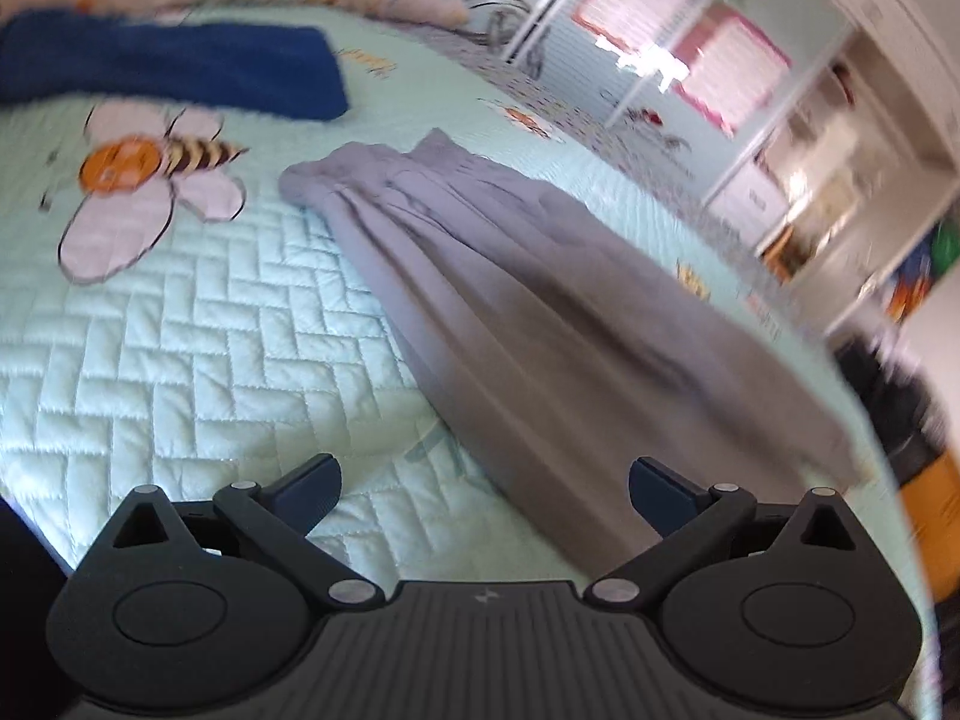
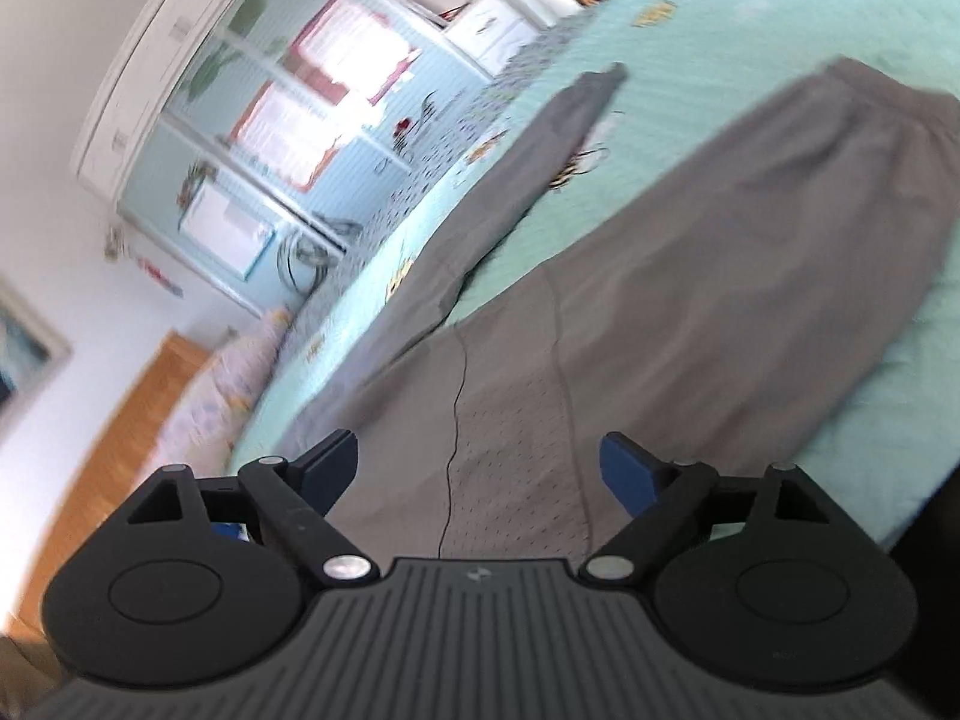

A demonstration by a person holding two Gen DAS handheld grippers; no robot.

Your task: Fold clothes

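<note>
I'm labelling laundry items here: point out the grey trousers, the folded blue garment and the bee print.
grey trousers point(image 1: 510, 276), left wrist view, middle of the leg.
folded blue garment point(image 1: 180, 63), left wrist view, its centre.
bee print point(image 1: 198, 153), left wrist view, striped body.

grey trousers point(image 1: 510, 276) flat, legs spread, on quilt

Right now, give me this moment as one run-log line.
left gripper: open, empty | right gripper: open, empty | grey trousers: flat on bed
</note>
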